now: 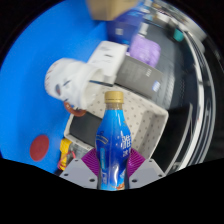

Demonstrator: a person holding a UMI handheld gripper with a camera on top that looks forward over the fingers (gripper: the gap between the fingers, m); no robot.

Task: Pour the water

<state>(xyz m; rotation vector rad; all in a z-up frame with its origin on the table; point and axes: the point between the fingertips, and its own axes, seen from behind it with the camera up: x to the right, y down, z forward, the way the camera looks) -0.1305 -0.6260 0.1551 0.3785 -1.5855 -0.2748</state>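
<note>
- Hand-held gripper (113,172) is pinching a blue bottle (114,145) – both purple pads (94,163) sit against its lower body, one each side, no gap visible
- Bottle stands upright btwn the fingers, tan cap (114,98) on top, pointing away from the cam; printed label round the mid section
- Behind it: a grey tray-like box (135,125) on the blue bench (35,90), w/ a white mug (72,80) further back and a purple thing (145,50) beyond that – can't tell what that one is
- Small red disc (38,147) lies on the bench off to one side, well apart from the bottle
- Cap looks on, so pouring isn't possible yet as it stands; mug is prob the target, but that's a guess
- Handling, as judgement: plastic bottle, looks full so fairly heavy for its size; thin wall will give under a hard squeeze, glossy label likely slippery
- Best hold is the low-to-mid body where the pads are now – keeps the neck free for tipping
- Risk: grip this low means the full top wants to swing when tilted; tip slowly, keep firm but not crushing pressure
</note>
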